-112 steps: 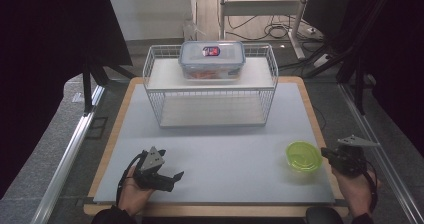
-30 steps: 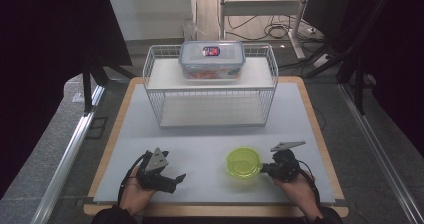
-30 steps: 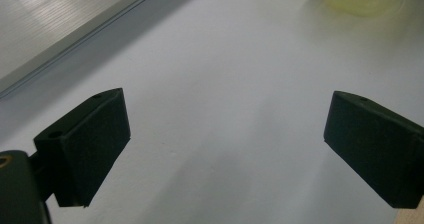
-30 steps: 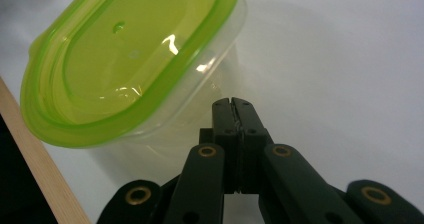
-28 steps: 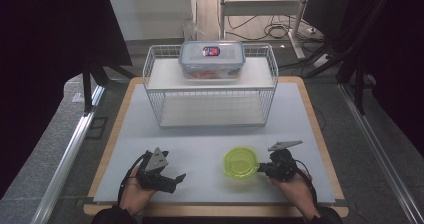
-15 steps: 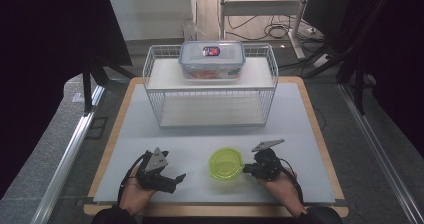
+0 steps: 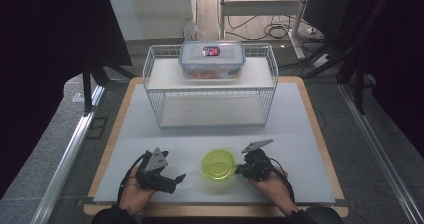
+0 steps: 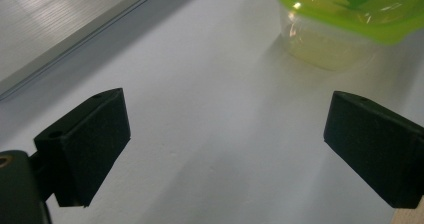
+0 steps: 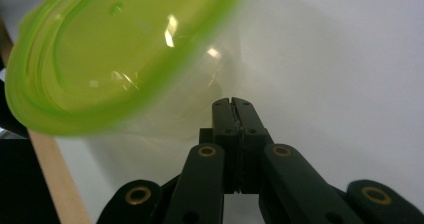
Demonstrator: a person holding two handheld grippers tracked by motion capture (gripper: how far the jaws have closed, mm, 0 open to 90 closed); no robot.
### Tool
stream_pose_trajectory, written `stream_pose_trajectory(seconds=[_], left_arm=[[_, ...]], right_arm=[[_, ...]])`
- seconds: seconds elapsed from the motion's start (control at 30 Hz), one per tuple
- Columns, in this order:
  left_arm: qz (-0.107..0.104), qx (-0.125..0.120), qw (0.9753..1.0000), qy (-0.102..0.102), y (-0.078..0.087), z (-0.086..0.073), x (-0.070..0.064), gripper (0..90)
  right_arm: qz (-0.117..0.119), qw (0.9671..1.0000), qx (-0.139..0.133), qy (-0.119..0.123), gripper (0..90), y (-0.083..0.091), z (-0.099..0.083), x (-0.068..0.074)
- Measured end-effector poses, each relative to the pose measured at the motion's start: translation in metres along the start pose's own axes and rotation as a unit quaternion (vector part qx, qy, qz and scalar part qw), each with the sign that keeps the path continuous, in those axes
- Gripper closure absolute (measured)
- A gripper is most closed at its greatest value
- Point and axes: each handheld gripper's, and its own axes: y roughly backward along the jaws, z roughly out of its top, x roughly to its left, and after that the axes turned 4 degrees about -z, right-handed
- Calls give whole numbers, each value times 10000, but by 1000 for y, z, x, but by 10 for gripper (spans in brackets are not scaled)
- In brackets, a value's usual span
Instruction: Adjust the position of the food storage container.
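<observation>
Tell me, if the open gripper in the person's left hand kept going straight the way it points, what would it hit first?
Most likely the green-lidded container. The left gripper has its jaws wide apart above the bare white table, and the container sits ahead, slightly off to one side. Depth is hard to judge, so it might only graze it.

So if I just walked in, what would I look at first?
Probably the bright green-lidded tub near the front of the white table, with the right gripper pressed against its side, jaws shut. Next, the white wire rack at the back, with a clear lidded box on its top shelf. The left gripper sits to the tub's left, jaws wide open.
</observation>
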Motion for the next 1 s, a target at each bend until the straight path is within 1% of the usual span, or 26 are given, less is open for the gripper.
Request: stream_pose_trajectory(seconds=[0.07, 0.13, 0.3, 0.4, 0.5, 0.53, 0.67, 0.73, 0.8, 0.9, 1.0], left_arm=[[-8, -4, 10000, 2, 0, 0, 0, 45], [-15, -6, 10000, 3, 0, 0, 0, 45], [-34, -3, 10000, 29, 0, -1, 1, 45], [-61, 20, 10000, 53, -1, -1, 1, 44], [-97, -28, 9999, 53, 0, -1, 1, 47], [-99, -45, 9999, 40, 0, -1, 1, 47], [-80, -74, 9999, 8, 0, -2, 2, 48], [-51, -67, 10000, -38, -1, -3, 2, 48], [-66, -94, 9999, -41, -1, -3, 2, 43], [-76, -94, 9999, -40, -1, -4, 3, 39], [-116, -93, 9999, 6, -2, -4, 3, 38]], right_arm=[[-136, 9999, -50, 54, 888, 4, 0, -3], [-175, 9998, -116, 69, 876, 7, -1, -5], [-441, 9986, -218, 196, 824, 15, -3, -10], [-602, 9972, -360, 261, 750, 22, -5, -14], [-722, 9955, -540, 306, 638, 29, -6, -17], [-743, 9948, -595, 352, 593, 31, -7, -18], [-731, 9943, -704, 324, 440, 34, -9, -24], [-712, 9940, -762, 329, 386, 35, -10, -26], [-705, 9937, -801, 354, 325, 36, -10, -28], [-709, 9934, -821, 374, 290, 35, -11, -28], [-714, 9932, -836, 377, 266, 35, -11, -29]])
